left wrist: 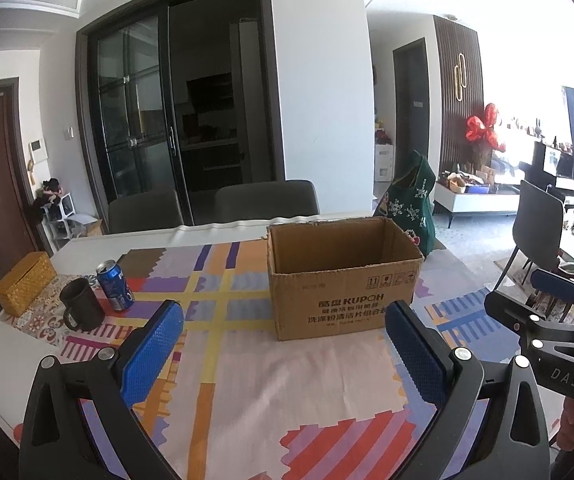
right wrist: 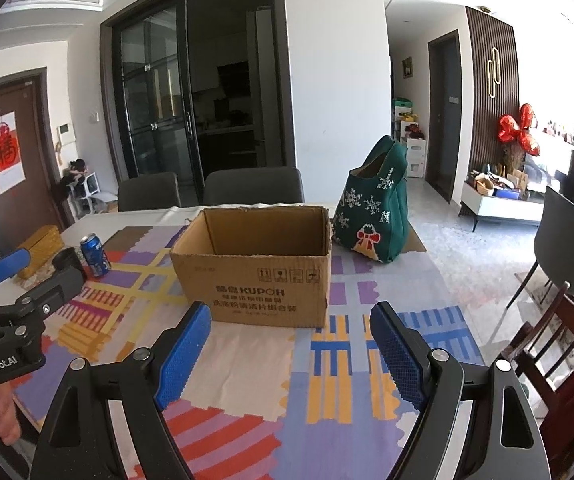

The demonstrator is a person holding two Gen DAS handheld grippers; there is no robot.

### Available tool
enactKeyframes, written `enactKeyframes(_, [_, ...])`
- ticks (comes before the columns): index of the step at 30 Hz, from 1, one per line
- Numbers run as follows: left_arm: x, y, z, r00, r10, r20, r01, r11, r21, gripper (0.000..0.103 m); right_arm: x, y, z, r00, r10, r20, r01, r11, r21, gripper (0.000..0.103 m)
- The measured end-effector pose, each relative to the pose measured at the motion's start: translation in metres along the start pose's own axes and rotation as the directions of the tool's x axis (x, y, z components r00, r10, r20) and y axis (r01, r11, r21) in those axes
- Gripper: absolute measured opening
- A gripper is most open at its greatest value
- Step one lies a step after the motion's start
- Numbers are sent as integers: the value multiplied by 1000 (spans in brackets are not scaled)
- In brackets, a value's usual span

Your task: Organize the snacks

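Hovering apart and empty, left gripper (left wrist: 283,344) and right gripper (right wrist: 289,346) face the open box (right wrist: 255,264); no snacks visible. Risk: reaching the bag (right wrist: 373,216) may nudge the box.

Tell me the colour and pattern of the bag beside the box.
Dark green bag with white snowflakes and a red bow motif; clearest in the right wrist view.

Table (left wrist: 87,242), patterned cloth (left wrist: 247,360), cardboard box (left wrist: 339,300), can (left wrist: 114,286), mug (left wrist: 82,310), green bag (right wrist: 375,216)
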State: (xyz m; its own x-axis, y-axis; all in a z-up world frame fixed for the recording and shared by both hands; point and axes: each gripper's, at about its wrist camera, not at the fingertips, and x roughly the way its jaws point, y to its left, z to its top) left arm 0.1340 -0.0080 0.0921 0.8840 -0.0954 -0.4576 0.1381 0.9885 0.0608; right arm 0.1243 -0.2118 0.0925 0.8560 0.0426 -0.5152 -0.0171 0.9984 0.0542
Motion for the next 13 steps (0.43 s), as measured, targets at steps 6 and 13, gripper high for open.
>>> enactKeyframes(6, [-1, -1, -1, 1000, -5, -4, 5, 1000, -3, 103, -4, 1, -3, 1000, 0, -2, 0, 1000, -1, 82])
enactKeyframes(13, [0, 1, -1, 1000, -8, -15, 7, 1000, -17, 103, -3, 2, -5, 1000, 0, -8, 0, 1000, -2, 82])
